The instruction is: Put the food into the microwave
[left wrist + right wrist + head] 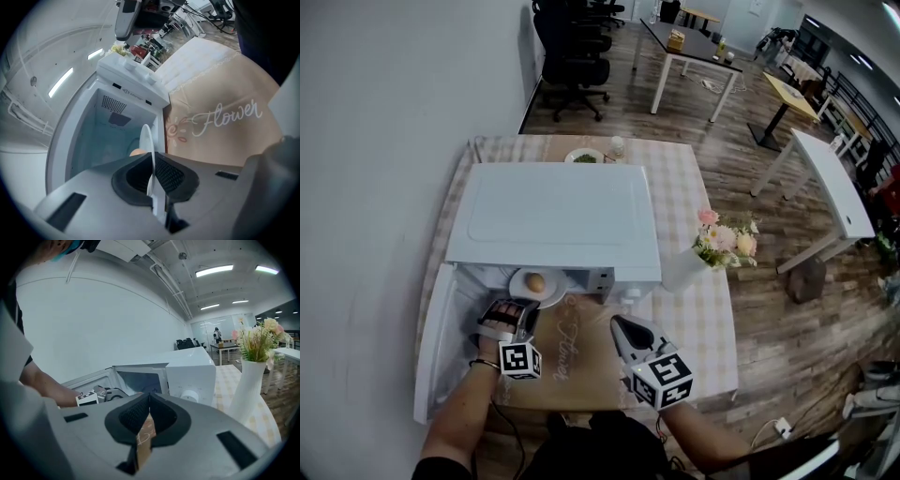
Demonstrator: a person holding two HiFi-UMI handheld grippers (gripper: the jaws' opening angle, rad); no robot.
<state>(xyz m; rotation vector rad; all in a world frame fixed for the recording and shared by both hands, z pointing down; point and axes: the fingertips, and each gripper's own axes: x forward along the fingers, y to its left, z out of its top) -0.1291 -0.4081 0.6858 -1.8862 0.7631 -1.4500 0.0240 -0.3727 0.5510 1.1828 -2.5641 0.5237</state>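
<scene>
A white microwave [553, 220] stands on the table with its door [436, 342] swung open to the left. At its mouth is a white plate [551, 290] carrying a round tan piece of food [535, 282]. My left gripper [514, 305] is shut on the plate's near rim. In the left gripper view the plate [147, 140] shows edge-on between the pads, with the food [137, 152] behind it and the microwave cavity [108, 136] beyond. My right gripper [619, 323] hovers over the brown mat [581, 361], shut and holding nothing. In its own view the right gripper [149, 401] faces the microwave [187, 376].
A white vase of flowers [717, 246] stands right of the microwave, close to my right gripper. A small dish of greens [584, 157] and a cup [617, 145] sit behind the microwave. The wall runs along the left, and the table's edge lies right of the vase.
</scene>
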